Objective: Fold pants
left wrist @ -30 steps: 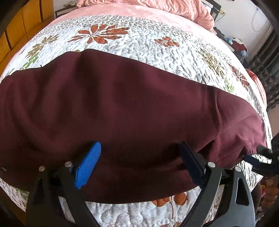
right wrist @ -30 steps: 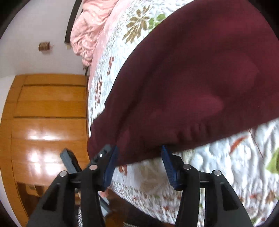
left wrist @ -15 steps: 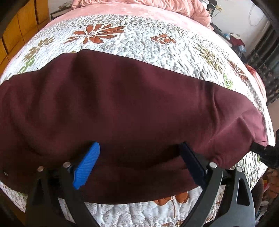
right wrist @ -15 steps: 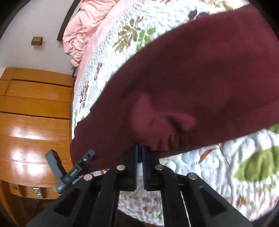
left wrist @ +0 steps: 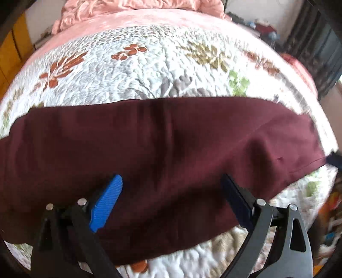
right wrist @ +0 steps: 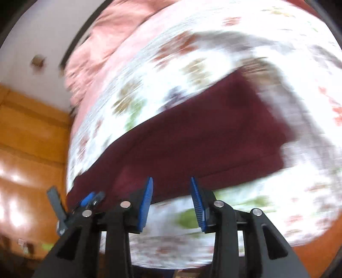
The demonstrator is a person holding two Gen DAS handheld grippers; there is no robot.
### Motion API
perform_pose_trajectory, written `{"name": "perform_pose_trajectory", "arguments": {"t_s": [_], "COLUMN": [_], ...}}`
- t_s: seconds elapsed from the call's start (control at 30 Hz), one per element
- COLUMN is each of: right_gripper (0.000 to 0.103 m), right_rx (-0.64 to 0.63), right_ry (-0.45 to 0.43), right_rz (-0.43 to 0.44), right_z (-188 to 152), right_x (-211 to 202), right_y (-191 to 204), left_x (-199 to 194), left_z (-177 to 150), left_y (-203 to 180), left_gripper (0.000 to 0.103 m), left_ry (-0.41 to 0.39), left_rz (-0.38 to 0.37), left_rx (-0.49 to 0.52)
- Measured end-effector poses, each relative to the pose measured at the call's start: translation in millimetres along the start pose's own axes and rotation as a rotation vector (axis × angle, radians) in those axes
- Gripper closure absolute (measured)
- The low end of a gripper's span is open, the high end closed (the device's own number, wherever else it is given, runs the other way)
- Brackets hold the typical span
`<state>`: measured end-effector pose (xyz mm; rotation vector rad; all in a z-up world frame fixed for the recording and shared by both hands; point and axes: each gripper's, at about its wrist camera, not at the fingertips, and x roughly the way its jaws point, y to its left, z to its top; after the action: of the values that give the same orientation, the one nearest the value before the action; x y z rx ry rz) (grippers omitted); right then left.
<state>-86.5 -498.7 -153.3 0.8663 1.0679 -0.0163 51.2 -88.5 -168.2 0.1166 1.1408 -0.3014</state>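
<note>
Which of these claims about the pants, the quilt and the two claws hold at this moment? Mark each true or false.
1. The pants are dark red. True.
2. The pants hang off a chair. False: they lie on the floral quilt.
3. The left claw stands wide open over the pants. True.
4. The right claw is clamped on the fabric. False: its jaws are opening, with nothing pinched between them.
5. A pink blanket is bunched at the far end of the bed. True.
</note>
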Motion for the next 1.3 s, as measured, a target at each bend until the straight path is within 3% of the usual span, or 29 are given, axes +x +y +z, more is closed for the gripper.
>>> {"name": "perform_pose_trajectory", "arguments": {"t_s": [0.2,0.4,0.6,0.73,0.87,0.97,1.07,1.2,1.23,1.3], "right_gripper": [0.059,0.055,0.084,0.089,0.090,0.090,0.090,0.085,0.077,0.074], "right_rx": [0.162,0.140,0.049,-0.045,-0.134,-0.090,-0.011,0.024,0.018,-0.030], "right_ry": [-0.009,0.039,0.006,-0.079,-0.179,-0.149,-0.040,-0.068,-0.080,-0.098], "right_rz": [0.031,0.059,0.021,0.070,0.076,-0.002,-0.072,-0.005,-0.031,-0.058], "right_z": [17.7,21.2,21.5,32.9,47.1,57.6,60.0,58.9,57.9,51.6], "right_x": [-6.8,16.6,-0.2,-23.4,-45.7,-31.2,11.0,5.2,-3.0,-18.5], "right_y": [-74.3,-77.1,-63.8,-39.5,-16.6,-32.2,-61.3,-73.2,-71.0,-62.4], "left_x": [7.4,8.2,10.9,11.8,11.4,12.1,13.2,12.3,11.7,7.6], "left_z": [0.1,1.0,3.6,3.7,3.8,3.9,4.1,6.1,6.9,8.7], "left_y": [-1.7,-2.1,-4.1,-4.8,-4.8,-6.9,-10.0,-9.1,-9.0,-10.5], "left_gripper": [0.007,0.007,0.004,0.003,0.003,0.003,0.003,0.003,0.003,0.003], "left_ry": [-0.002,0.003,0.012,0.008,-0.004,-0.011,-0.016,-0.004,0.001,0.014], "left_rz": [0.031,0.039,0.048,0.054,0.060,0.076,0.092,0.084,0.082,0.065], "left_rx": [-0.002,-0.019,-0.030,-0.040,-0.062,-0.071,-0.067,-0.065,-0.064,-0.061]}}
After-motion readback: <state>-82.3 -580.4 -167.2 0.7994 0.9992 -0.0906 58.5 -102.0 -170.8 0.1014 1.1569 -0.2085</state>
